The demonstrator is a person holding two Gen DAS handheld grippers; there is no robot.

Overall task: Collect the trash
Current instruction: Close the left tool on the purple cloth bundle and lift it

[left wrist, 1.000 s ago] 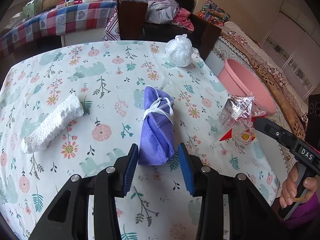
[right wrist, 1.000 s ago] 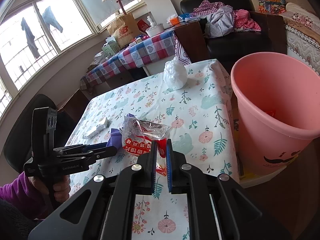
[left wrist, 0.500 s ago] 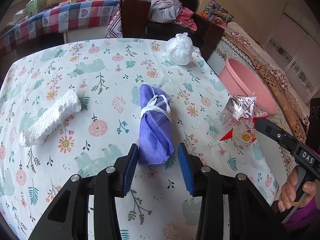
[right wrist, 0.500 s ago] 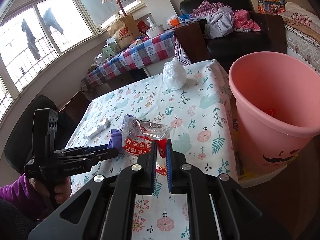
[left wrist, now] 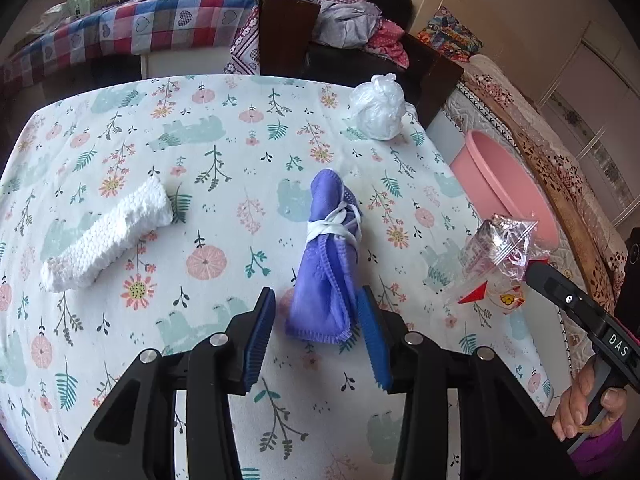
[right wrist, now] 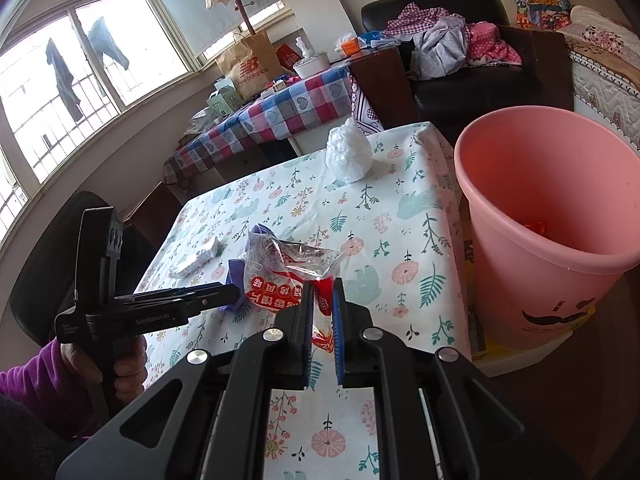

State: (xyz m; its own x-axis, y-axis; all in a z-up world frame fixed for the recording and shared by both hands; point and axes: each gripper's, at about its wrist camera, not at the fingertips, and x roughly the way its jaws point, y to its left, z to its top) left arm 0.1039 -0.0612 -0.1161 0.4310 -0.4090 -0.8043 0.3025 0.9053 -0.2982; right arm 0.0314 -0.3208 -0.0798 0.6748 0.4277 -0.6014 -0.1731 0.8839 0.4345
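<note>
Step in hand: we judge that the left tool (left wrist: 318, 334) is lining up on the rolled purple cloth bundle tied with white string (left wrist: 327, 268), while the right tool (right wrist: 321, 334) carries a crinkled clear plastic wrapper with red print (right wrist: 288, 276) toward the bin.
Left tool: blue pads spread wide, one on either side of the bundle's near end; we see a gap on the left, and on the right we cannot tell whether pad and cloth touch.
Right tool: pressed together, pinching the wrapper's lower edge, so that the wrapper stands up ahead of the fingers.
Task things: the bundle lies on the floral tabletop (left wrist: 224, 168) between the left pads; a white foam block (left wrist: 108, 236) lies well to the left of that tool; a knotted white plastic bag (left wrist: 378, 110) sits far ahead, near the far right corner.
Pink plastic bucket (right wrist: 560, 216): ahead and right of the right tool, off the tabletop's edge.
Hand pose: the left tool slopes steeply down at the tabletop; the right slopes less, gripped by a hand (left wrist: 588, 404) in a purple sleeve.
Next move calls for: closing the left pads squarely on the soft cloth; the right must reach over the rim before letting go.
</note>
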